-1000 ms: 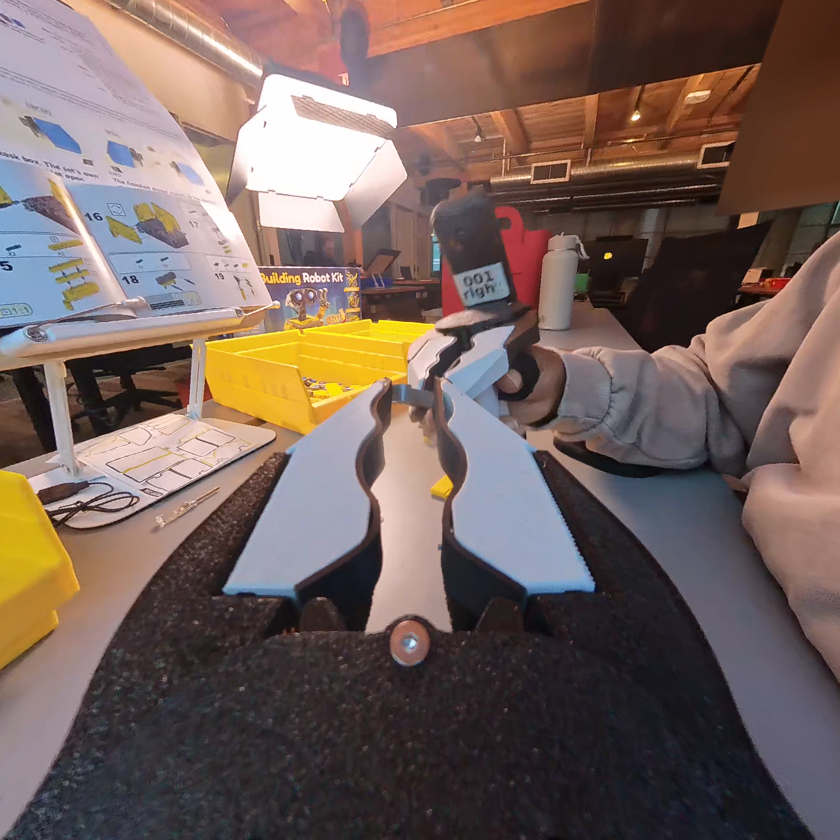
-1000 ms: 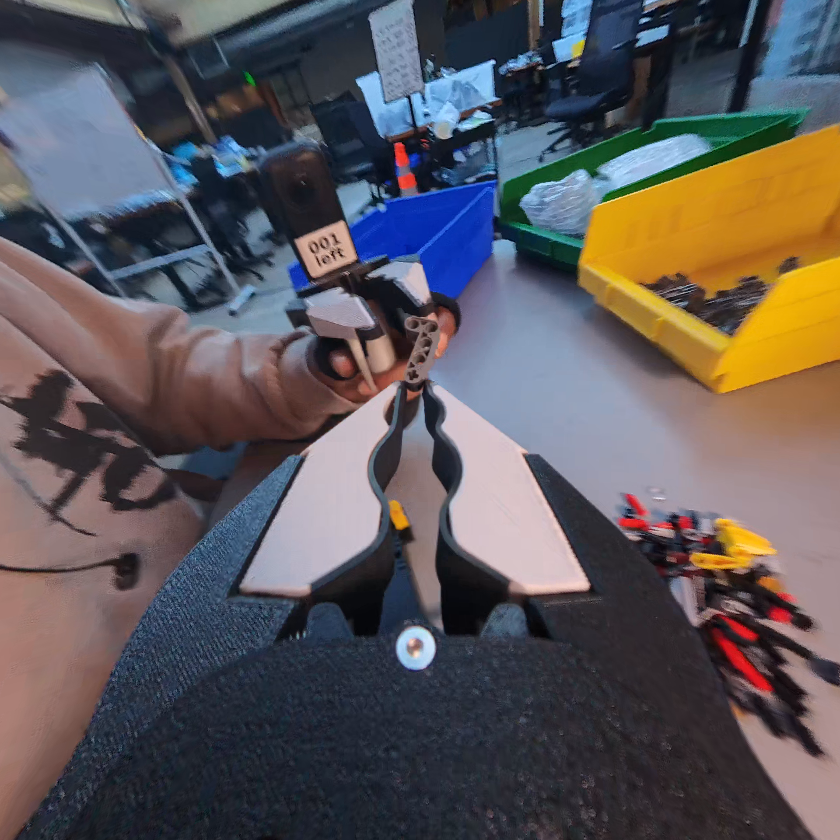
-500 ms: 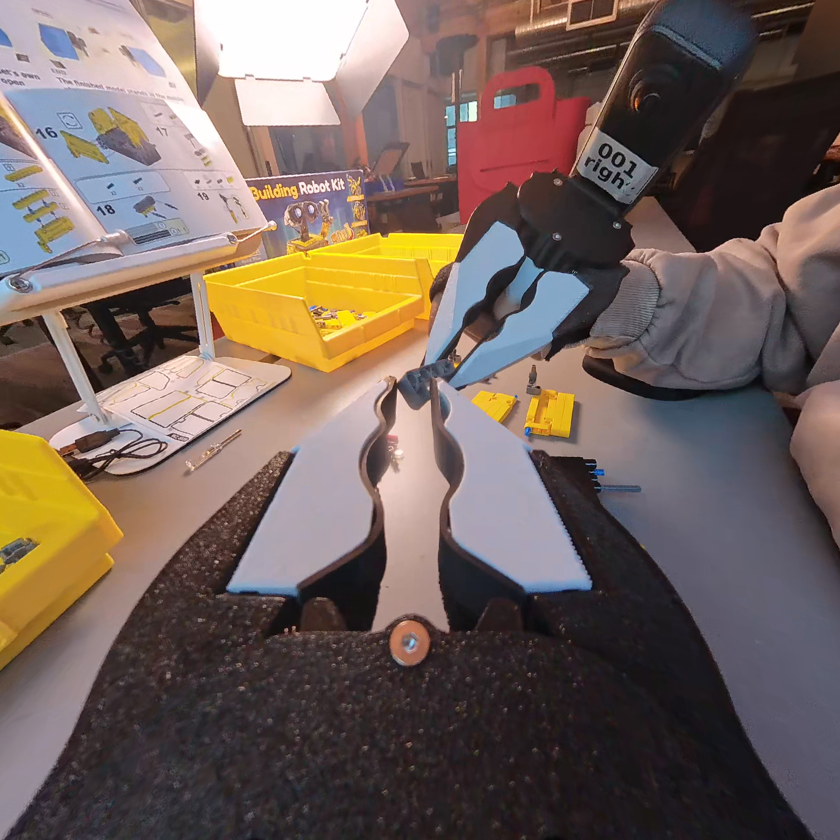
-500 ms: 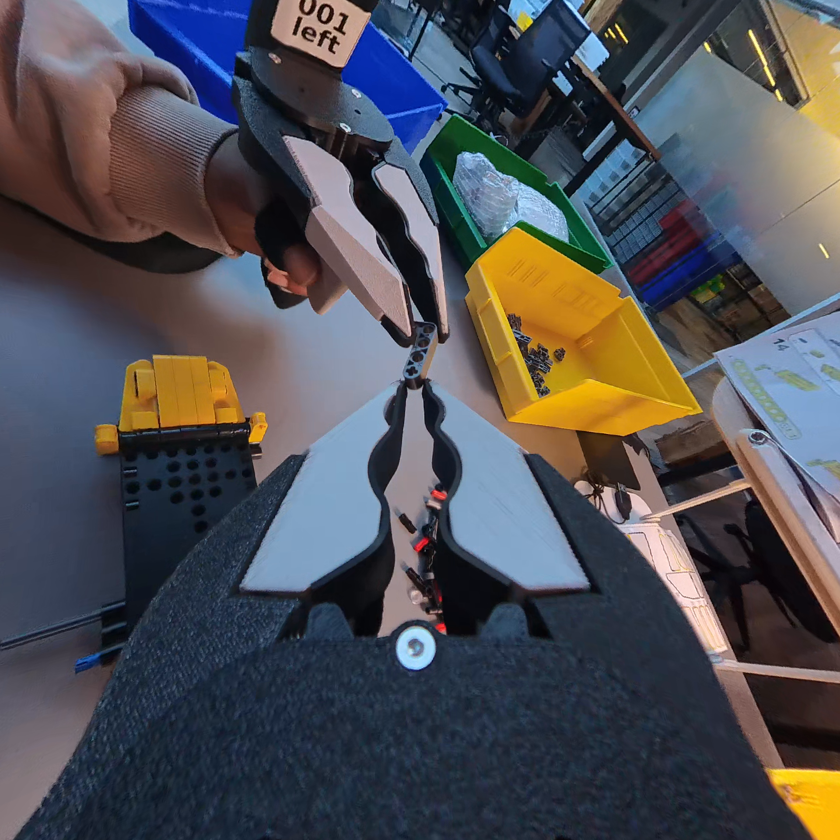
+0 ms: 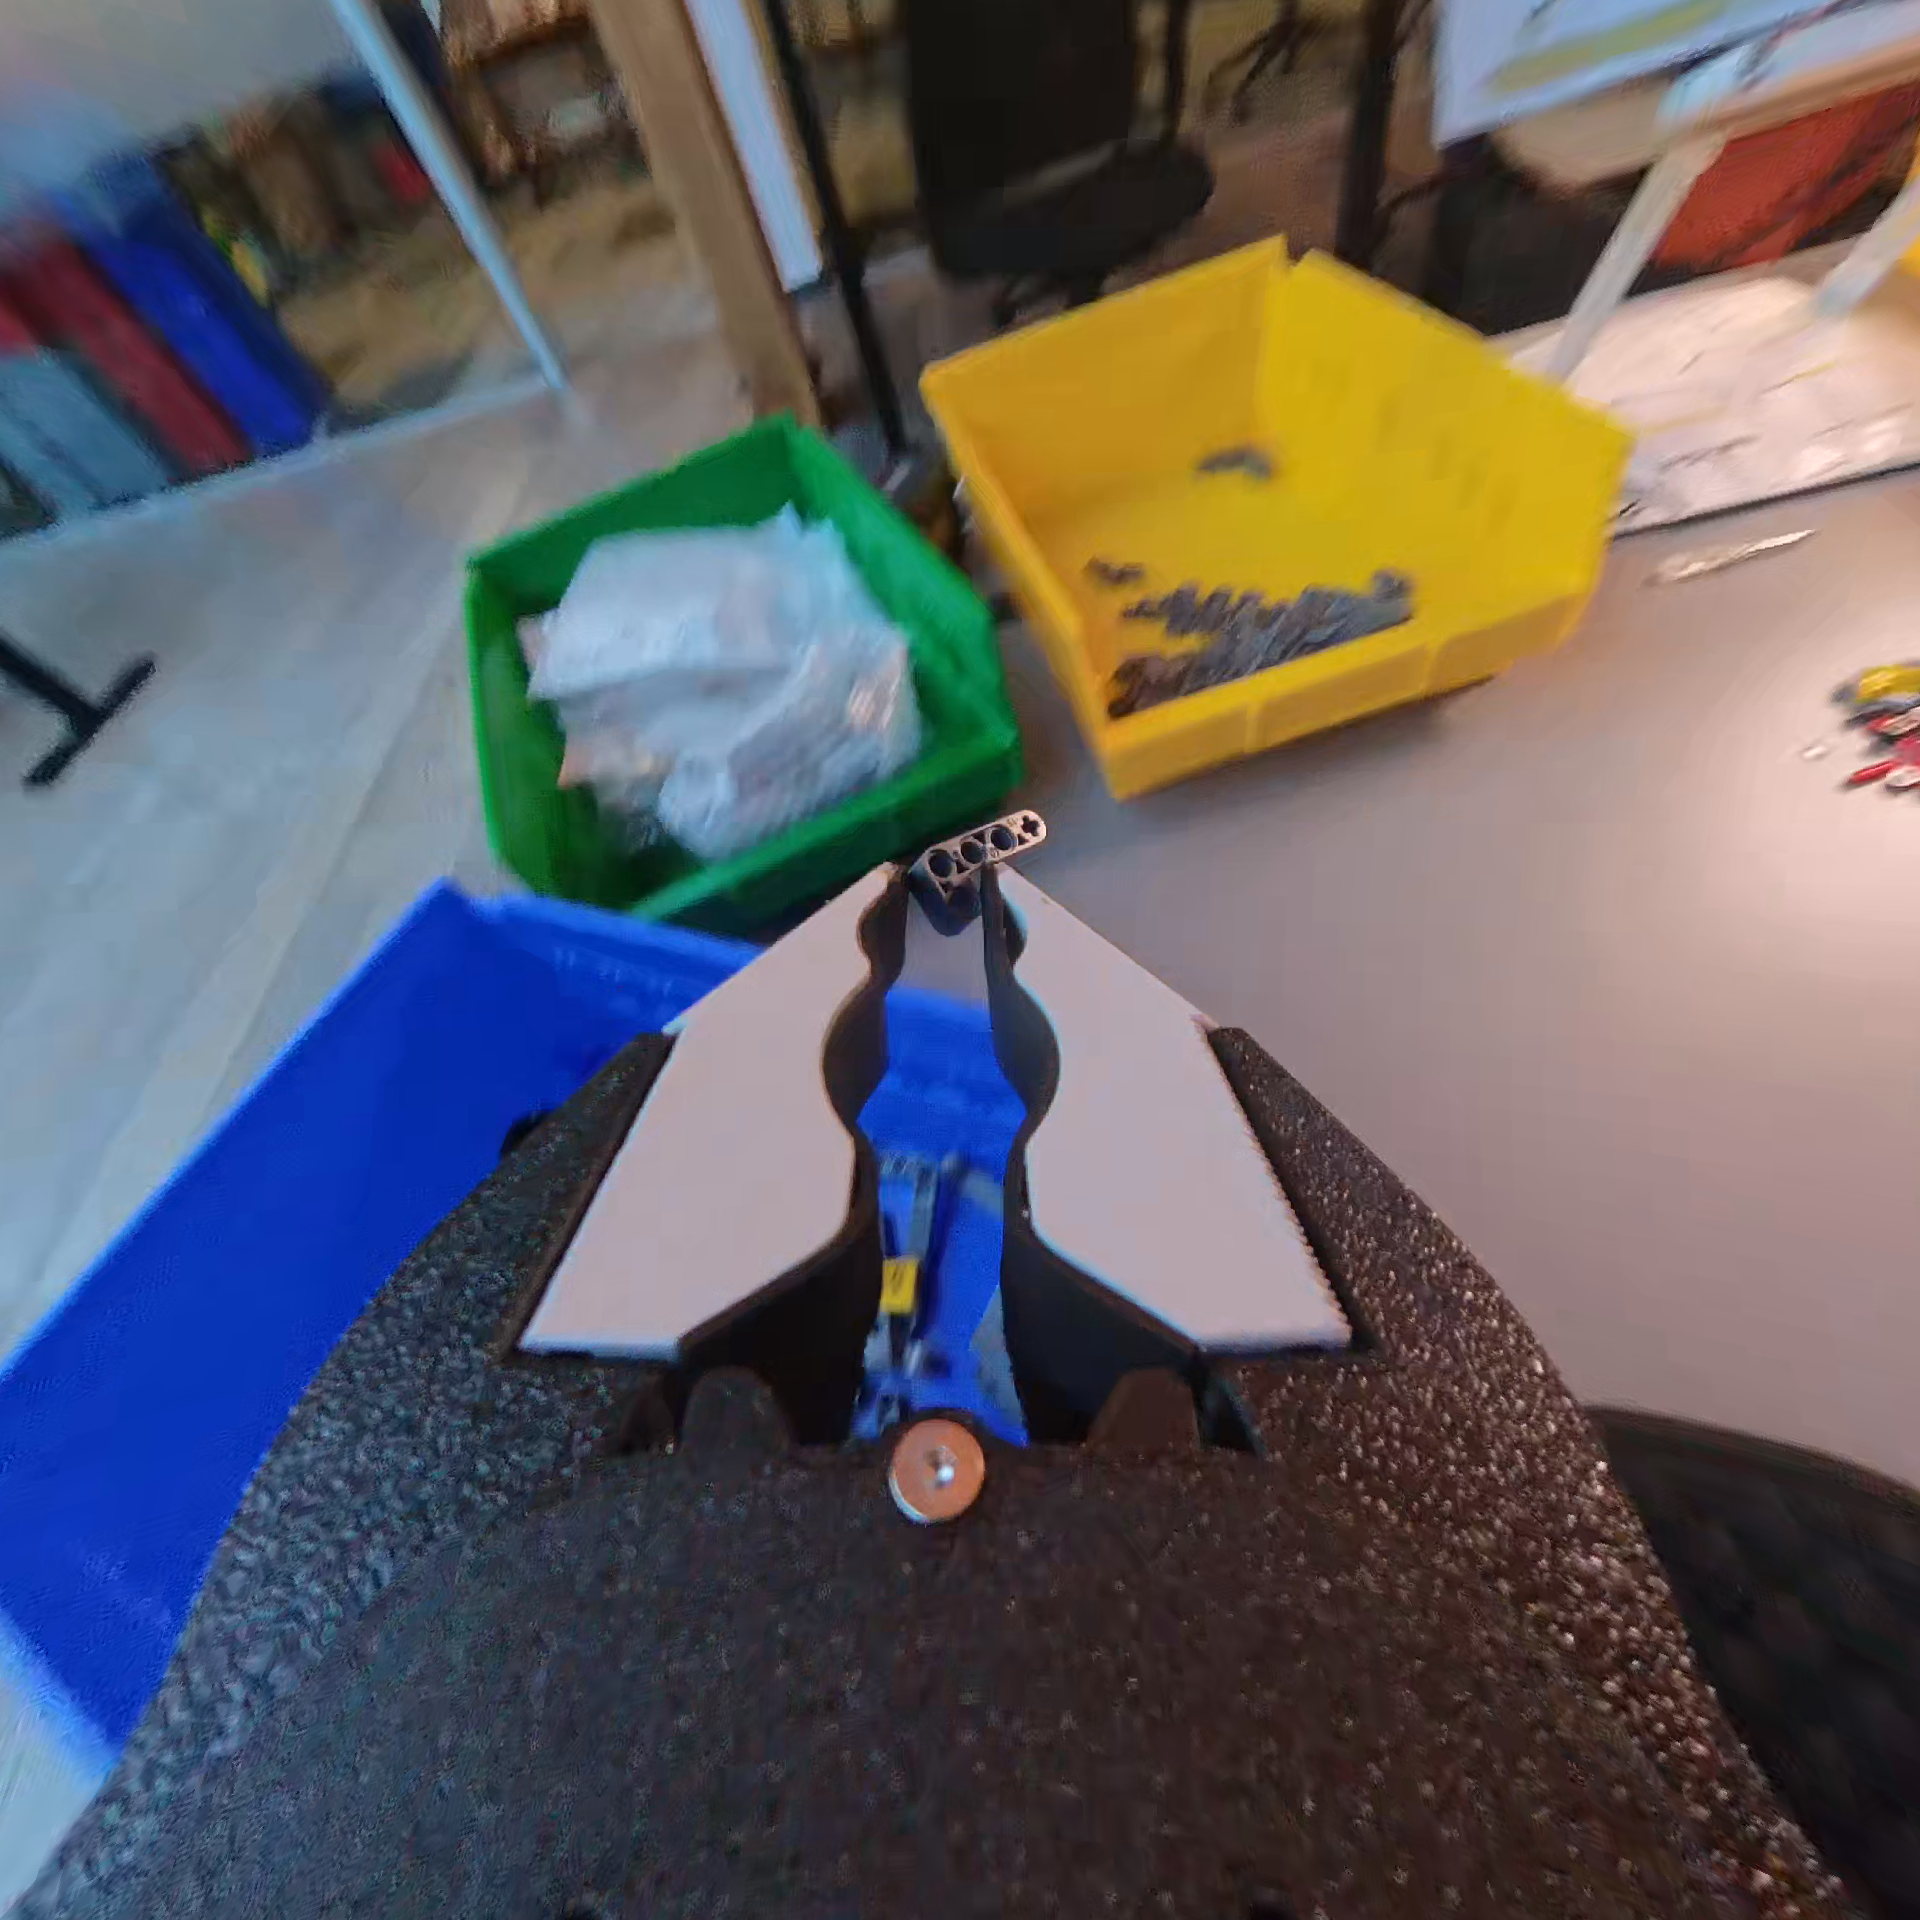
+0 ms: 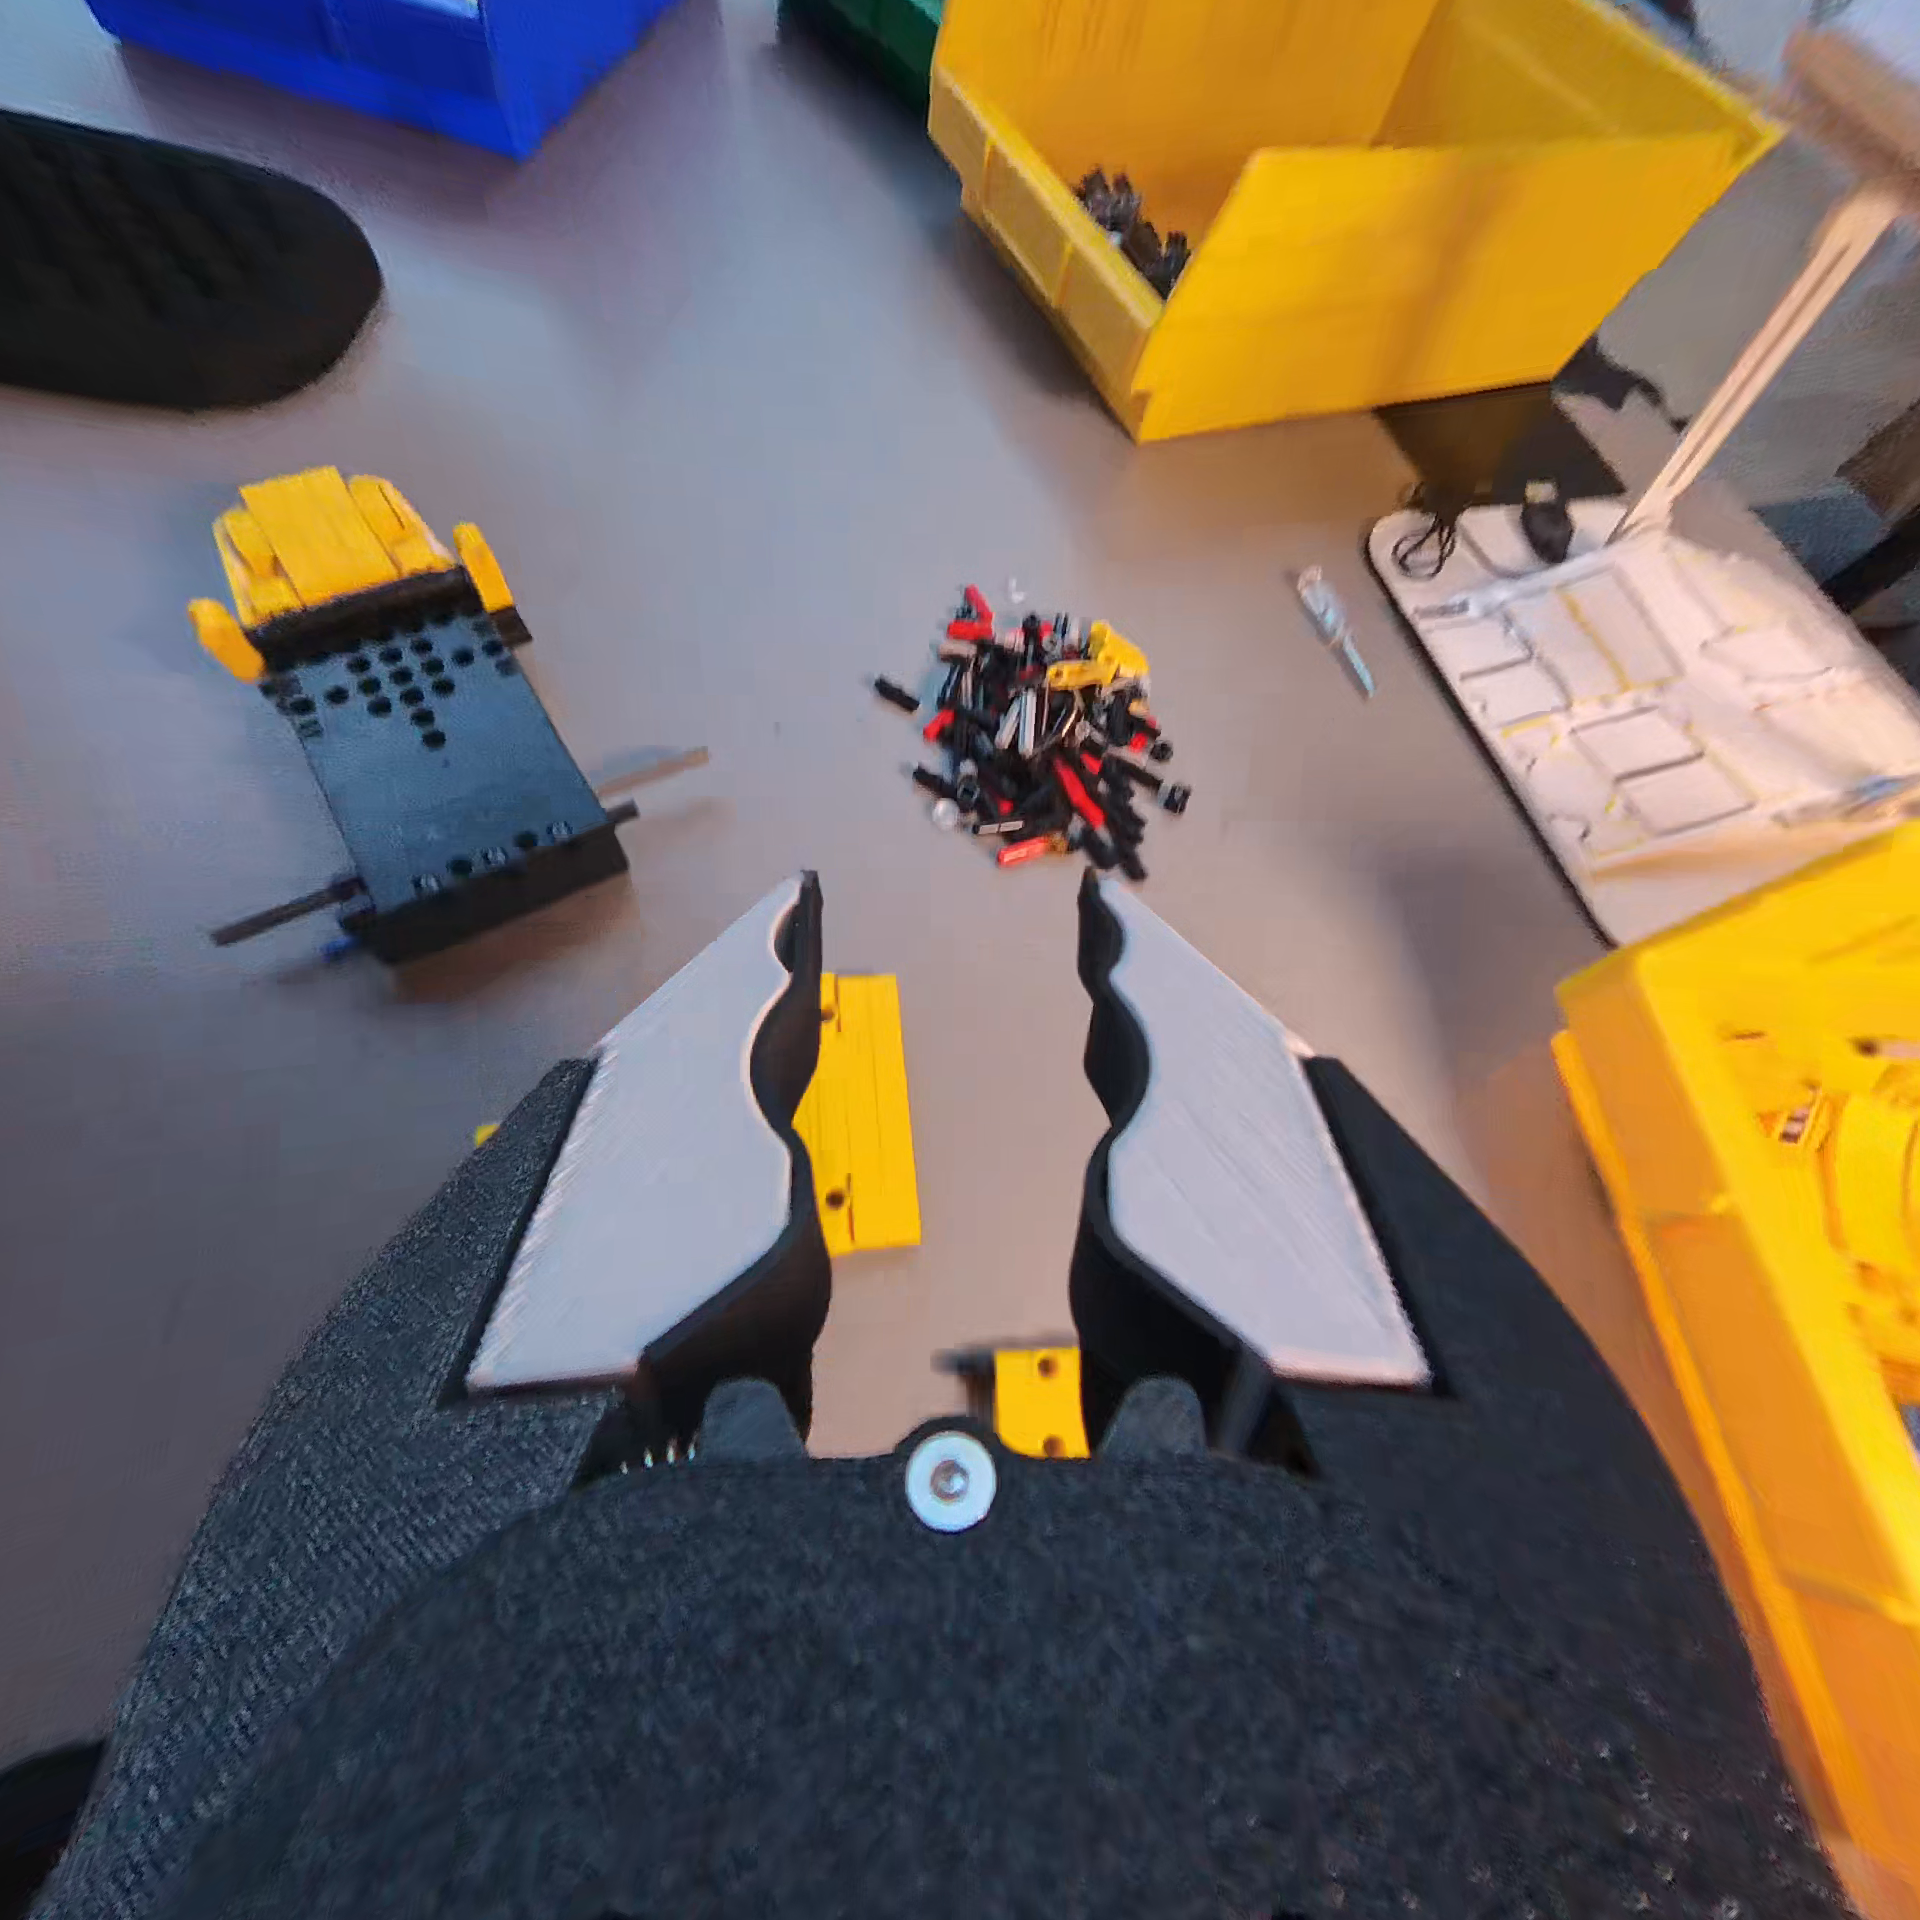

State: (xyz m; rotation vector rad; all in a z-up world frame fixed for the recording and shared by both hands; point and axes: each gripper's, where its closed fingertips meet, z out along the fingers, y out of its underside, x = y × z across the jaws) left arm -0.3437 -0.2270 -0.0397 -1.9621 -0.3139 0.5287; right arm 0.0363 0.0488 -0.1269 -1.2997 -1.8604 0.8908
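My left gripper (image 5: 948,902) is shut on a small dark grey beam with holes (image 5: 977,844), held in the air above the near corner of a blue bin (image 5: 312,1143). My right gripper (image 6: 948,883) is open and empty above the grey table (image 6: 727,416). Just beyond its tips lies a pile of small black, red and yellow parts (image 6: 1039,738). A flat yellow panel (image 6: 862,1112) lies under its left finger, and a small yellow piece (image 6: 1039,1397) shows near its base. A black and yellow built assembly (image 6: 405,717) lies to the left.
A green bin with clear bags (image 5: 717,665) and a yellow bin with dark parts (image 5: 1278,540) stand beyond the blue bin. In the right wrist view a yellow bin (image 6: 1299,208) stands far, another yellow bin (image 6: 1766,1195) at right, a white stand base (image 6: 1642,686) and a black pad (image 6: 156,270). The left gripper's tips are roughly 50 centimetres from the right gripper's. The small yellow piece (image 6: 1039,1397) is closer to my right gripper, around 12 centimetres from its tips; the left tips are 60 centimetres off.
The grey beam passed from my right gripper to my left. My left gripper swung left toward the bins with it. My right gripper opened and turned down over the table.
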